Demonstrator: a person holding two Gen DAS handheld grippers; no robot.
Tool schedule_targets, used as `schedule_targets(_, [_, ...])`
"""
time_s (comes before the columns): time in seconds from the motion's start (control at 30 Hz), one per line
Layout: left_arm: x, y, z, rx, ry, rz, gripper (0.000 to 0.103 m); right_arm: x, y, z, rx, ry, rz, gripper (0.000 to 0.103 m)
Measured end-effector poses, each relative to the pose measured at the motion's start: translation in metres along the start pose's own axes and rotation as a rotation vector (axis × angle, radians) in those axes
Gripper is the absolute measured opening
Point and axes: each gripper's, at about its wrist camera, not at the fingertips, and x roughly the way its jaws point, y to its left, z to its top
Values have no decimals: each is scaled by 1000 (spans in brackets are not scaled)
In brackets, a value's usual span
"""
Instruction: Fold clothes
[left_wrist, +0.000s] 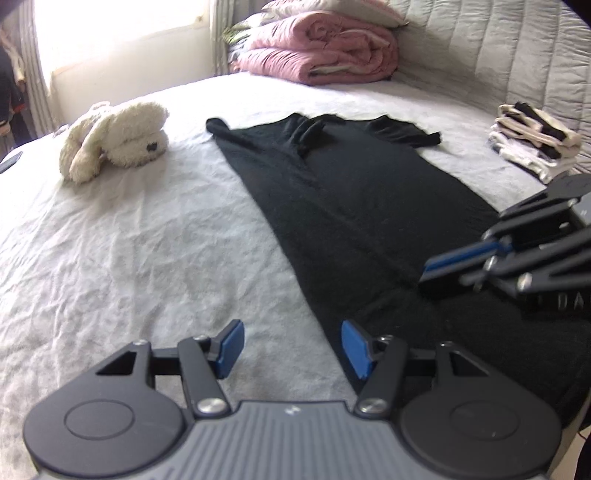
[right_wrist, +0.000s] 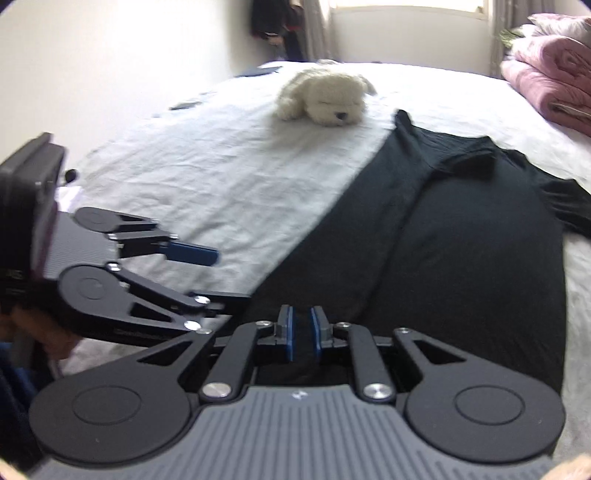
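Hidden and cut-off parts

The black garment (left_wrist: 354, 206) has its near hem covered by the right gripper (right_wrist: 301, 334); the pink quilt (right_wrist: 550, 77) beyond the garment runs off the picture's edge.

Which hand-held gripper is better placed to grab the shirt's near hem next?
Right, probably: it sits over the black shirt, jaws nearly shut. Left is open, straddling the shirt's edge, mostly over the sheet.

Plush dog (left_wrist: 118, 138), pink quilt (left_wrist: 317, 51) w/ pillow, far end of bed (left_wrist: 110, 240)
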Motion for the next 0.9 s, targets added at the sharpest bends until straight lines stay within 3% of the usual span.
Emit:
schedule_targets(0.2, [-5,-14,-13,72,9,-18,60,14,21,-29,-49,111,-7,17])
schedule_targets(0.43, [-13,-20,-24,115,23,-6,60,1,31,-44,-36,114,8,18])
schedule_targets(0.9, [-31,-27,-40,203,47,-39,60,-21,45,-73,-2,139,119,18])
